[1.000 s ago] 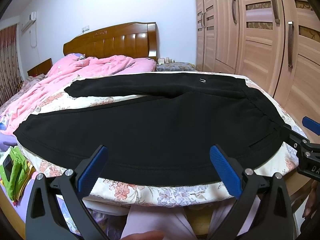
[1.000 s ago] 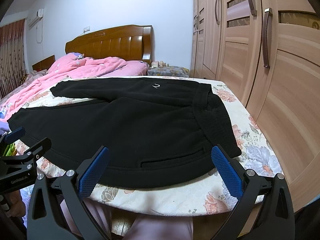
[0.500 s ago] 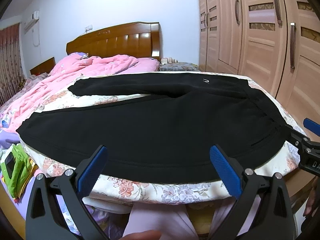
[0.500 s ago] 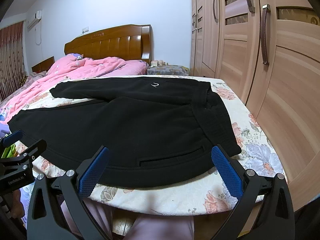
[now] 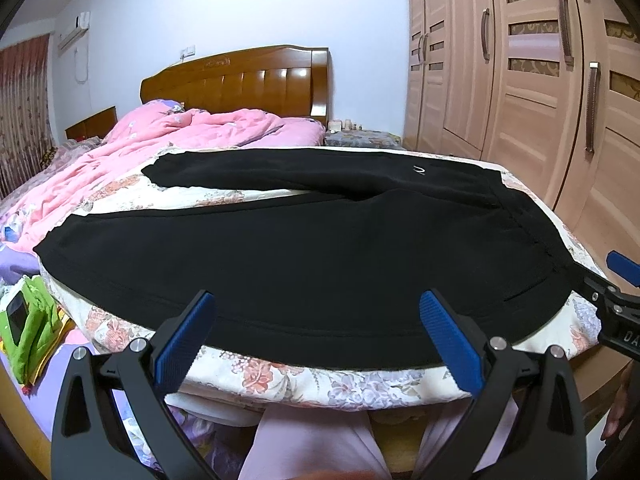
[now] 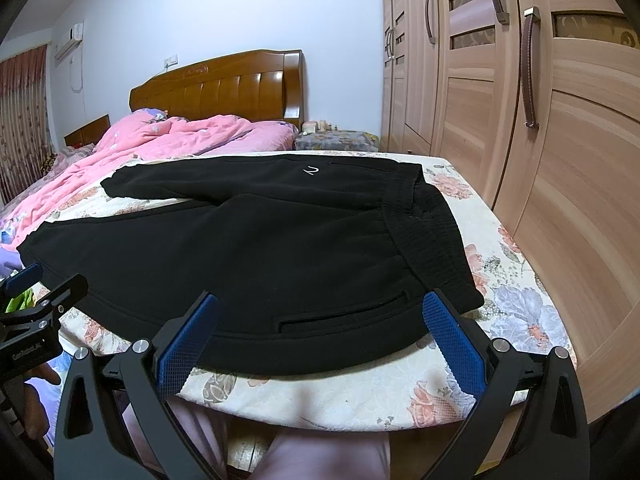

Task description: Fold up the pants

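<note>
Black pants [image 5: 320,256] lie flat just beyond both spread, apparently empty tongs [image 5: 316,334] [image 6: 320,336].

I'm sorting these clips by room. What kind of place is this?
A home bedroom, almost certainly: black pants lie spread on a bed with a floral sheet, a pink quilt is bunched before a wooden headboard, and a tall wooden wardrobe lines one wall.

Even indoor light, fisheye-warped edges
</note>
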{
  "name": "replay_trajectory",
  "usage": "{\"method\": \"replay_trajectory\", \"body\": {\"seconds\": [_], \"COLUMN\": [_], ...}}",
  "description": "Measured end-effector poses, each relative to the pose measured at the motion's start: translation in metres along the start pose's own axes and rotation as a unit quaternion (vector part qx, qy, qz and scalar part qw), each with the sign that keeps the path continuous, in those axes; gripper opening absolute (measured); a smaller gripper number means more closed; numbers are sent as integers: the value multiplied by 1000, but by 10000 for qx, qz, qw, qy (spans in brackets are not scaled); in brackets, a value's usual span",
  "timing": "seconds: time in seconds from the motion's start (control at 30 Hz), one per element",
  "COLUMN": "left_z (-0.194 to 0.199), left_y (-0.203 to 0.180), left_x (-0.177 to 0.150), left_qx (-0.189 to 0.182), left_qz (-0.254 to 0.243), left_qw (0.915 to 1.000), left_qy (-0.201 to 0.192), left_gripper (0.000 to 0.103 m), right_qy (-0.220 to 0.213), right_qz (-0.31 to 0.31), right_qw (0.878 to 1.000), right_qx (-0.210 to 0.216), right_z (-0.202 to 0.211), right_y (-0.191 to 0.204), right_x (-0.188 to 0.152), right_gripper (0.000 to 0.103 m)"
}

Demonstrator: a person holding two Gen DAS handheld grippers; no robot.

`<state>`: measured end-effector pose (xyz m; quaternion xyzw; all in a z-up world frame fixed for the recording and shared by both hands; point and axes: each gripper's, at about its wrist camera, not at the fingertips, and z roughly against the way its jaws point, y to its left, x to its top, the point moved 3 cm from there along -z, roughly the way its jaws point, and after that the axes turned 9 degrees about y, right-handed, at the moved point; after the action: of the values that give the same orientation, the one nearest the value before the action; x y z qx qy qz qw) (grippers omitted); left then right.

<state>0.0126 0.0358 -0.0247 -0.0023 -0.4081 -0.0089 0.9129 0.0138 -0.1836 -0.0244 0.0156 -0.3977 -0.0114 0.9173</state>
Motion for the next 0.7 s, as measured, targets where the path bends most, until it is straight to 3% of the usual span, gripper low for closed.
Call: {"method": "replay_trajectory", "body": {"seconds": [0.3,0.7], "left_z": [6,-1], "left_y": [-4,12], "left_x": [-2,-5], "left_qx": [248,84], "left_qz": [-109,258], "left_qw": [9995,9996], "left_qy": [-162,-27], "left_gripper": [102,102], "right_qy": [-6,122], "right_qz": [-5,42], "right_qw": [10000,9998], "right_qx": [11,121], "right_z": [0,-9], "right_y": [0,2], "right_x": [0,-1], "right_gripper": [99,99]}}
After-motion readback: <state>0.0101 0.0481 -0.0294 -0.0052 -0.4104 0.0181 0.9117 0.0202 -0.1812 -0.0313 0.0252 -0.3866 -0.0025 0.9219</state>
